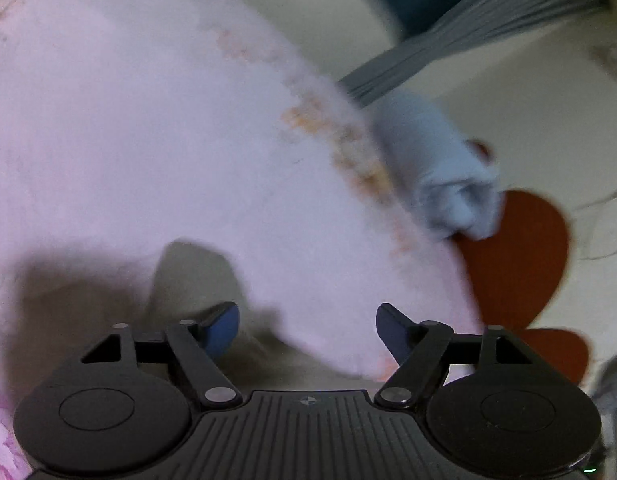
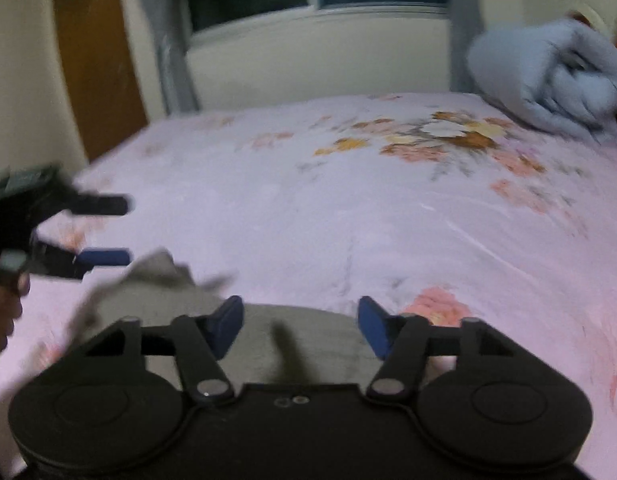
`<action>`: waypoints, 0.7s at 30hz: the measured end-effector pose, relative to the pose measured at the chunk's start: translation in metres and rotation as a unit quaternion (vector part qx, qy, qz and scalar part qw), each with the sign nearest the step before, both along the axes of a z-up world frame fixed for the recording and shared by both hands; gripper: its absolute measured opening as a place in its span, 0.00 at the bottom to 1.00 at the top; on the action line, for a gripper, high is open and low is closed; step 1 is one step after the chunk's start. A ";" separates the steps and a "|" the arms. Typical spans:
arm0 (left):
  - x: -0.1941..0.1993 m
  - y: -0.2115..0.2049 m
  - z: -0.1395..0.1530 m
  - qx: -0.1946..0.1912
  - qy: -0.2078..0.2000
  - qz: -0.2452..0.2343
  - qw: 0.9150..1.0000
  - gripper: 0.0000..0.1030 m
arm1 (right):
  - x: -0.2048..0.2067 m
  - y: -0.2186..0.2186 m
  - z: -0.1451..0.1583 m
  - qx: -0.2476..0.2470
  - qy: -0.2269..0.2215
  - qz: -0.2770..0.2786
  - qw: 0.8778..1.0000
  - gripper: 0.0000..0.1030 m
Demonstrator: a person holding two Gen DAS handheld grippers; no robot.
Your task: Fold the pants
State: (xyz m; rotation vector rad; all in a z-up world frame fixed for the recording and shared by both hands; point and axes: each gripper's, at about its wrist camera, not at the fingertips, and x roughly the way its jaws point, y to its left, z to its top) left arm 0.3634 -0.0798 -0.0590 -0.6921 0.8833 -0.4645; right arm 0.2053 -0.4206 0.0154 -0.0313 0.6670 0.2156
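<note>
I am working left to right across the bed (image 2: pixel 308 208), and at the far left of the right wrist view my left claw (image 2: pixel 108 229) is hovering just above the sheet, a hand (image 2: pixel 2 308) wrapped round its handle and its two blue-tipped fingers spread apart with nothing between them. Just under and beside those fingers the pants (image 2: pixel 156 280) are lying, a grey-beige garment of soft, limp cloth, with one rumpled corner peaking up toward the left claw and the rest running flat beneath my right claw (image 2: pixel 300 326). I judge that corner is sticking up because it is the bit I am about to take for the fold. The right claw is also standing spread, its blue pads on either side of the flat grey cloth but pinching nothing that I can see. From the left wrist camera the pants (image 1: pixel 188 276) are showing as a dull, rounded flap just ahead of the left claw (image 1: pixel 307 330), partly in shadow. The sheet is pale pink with a flower print, smooth and slightly creased. Well ahead and to the right of the right claw, a pale blue blanket (image 2: pixel 548 80) is sitting rolled in thick puffy folds at the bed's far corner, I think to keep the folding space free.
</note>
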 end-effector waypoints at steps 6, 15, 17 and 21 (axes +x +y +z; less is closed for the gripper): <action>0.000 0.028 -0.035 -0.040 0.035 0.043 0.998 0.04 | 0.003 0.003 -0.027 -0.089 0.040 0.028 0.995 0.32; -0.062 0.034 0.037 0.096 -0.100 0.097 0.986 1.00 | 0.022 0.053 0.016 -0.039 -0.011 0.066 0.997 0.39; -0.069 0.034 0.041 0.109 -0.101 0.105 0.983 1.00 | 0.039 0.075 0.007 -0.038 0.004 0.084 0.996 0.40; -0.089 0.045 0.044 0.140 -0.099 0.113 0.979 1.00 | 0.044 0.111 -0.032 -0.065 0.065 0.123 0.988 0.40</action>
